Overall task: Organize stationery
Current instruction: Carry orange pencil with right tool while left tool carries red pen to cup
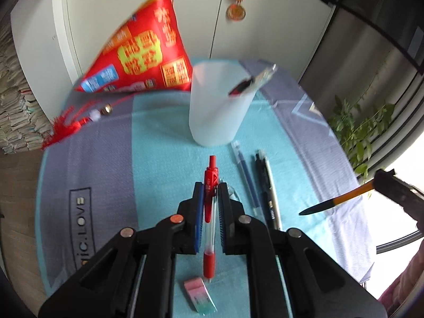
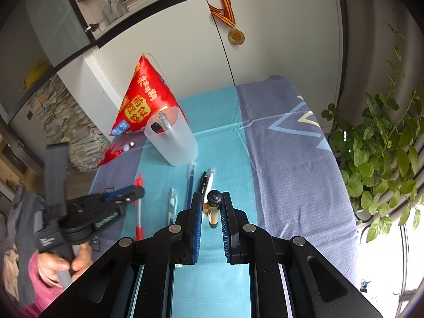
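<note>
My left gripper is shut on a red click pen, gripping its upper barrel; the pen points toward a translucent cup that holds two pens. The right wrist view shows the same left gripper with the red pen low over the cloth. My right gripper is shut on an orange and black pen, held above the cloth. It appears at the right edge of the left wrist view too, as the right gripper with the orange pen.
A blue pen, a black pen, a white pen and a clear pen lie on the teal cloth below the cup. A pink eraser lies near me. A red pyramid ornament stands behind the cup.
</note>
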Tool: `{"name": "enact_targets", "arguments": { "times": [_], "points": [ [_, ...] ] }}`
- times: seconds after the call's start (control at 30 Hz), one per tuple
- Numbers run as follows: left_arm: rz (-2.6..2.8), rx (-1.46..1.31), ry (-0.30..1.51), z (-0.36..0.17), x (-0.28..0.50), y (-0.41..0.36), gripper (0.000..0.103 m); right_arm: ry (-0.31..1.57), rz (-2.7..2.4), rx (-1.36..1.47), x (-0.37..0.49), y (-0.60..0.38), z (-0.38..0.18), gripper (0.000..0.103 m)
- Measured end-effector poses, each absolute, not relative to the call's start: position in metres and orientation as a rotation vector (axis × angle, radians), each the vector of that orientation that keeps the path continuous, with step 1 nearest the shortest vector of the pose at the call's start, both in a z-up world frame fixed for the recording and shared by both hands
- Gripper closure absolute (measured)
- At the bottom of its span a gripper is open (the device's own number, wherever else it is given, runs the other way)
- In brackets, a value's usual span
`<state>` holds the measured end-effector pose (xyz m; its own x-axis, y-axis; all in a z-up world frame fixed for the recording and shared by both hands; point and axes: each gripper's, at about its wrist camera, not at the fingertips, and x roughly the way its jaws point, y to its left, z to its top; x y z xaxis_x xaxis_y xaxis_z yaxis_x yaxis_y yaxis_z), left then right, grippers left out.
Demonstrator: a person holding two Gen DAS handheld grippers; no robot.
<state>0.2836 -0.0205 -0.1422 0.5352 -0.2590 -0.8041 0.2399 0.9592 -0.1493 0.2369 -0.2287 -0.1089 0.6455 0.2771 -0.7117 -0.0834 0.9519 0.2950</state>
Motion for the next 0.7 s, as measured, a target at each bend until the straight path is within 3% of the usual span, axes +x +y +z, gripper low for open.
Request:
{"name": "enact_targets", "arguments": {
  "times": [0.7],
  "points": [
    [-0.302,-0.027,0.725,-0.062,0.277,-0.02,0.095,0.739,0.237,0.174,0.242,-0.209,-0.065,0.088]
  ]
}}
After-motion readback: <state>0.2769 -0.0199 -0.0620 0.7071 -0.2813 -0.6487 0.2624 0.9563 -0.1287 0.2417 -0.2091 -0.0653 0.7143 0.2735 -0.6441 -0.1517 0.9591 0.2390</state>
